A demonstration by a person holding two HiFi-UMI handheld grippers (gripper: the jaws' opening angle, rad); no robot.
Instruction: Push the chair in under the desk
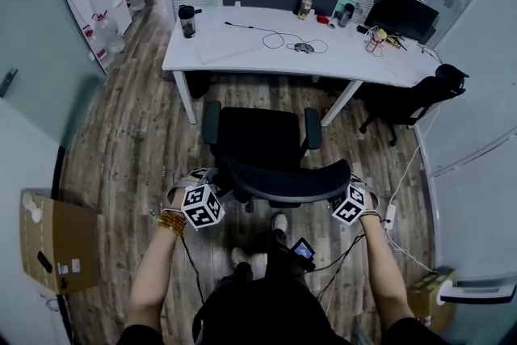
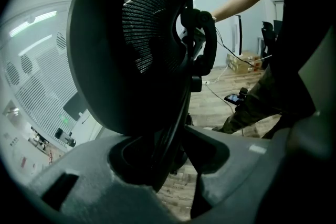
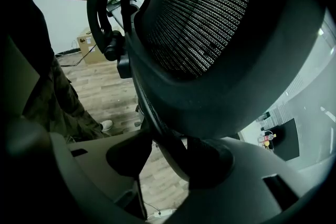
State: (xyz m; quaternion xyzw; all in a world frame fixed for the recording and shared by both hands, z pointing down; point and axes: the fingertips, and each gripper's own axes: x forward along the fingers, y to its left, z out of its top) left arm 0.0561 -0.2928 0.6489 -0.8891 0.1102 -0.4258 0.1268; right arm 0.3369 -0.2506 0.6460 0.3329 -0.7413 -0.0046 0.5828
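Observation:
The black mesh office chair (image 1: 258, 137) stands on the wood floor facing the white desk (image 1: 242, 40), its seat just short of the desk's front edge. The curved backrest (image 1: 287, 182) is nearest me. My left gripper (image 1: 212, 188) clamps the backrest's left rim and my right gripper (image 1: 349, 191) its right rim. In the left gripper view the backrest frame (image 2: 131, 44) runs down between the jaws of the left gripper (image 2: 173, 160). The right gripper view shows the mesh backrest (image 3: 210, 34) wedged between the jaws of the right gripper (image 3: 168, 157).
A second black chair (image 1: 420, 97) stands at the desk's right end. On the desk are a dark mug (image 1: 187, 20), bottles, cables and a monitor (image 1: 401, 12). A cardboard box (image 1: 56, 242) sits on the floor at left. A power strip (image 1: 391, 214) and cables lie at right.

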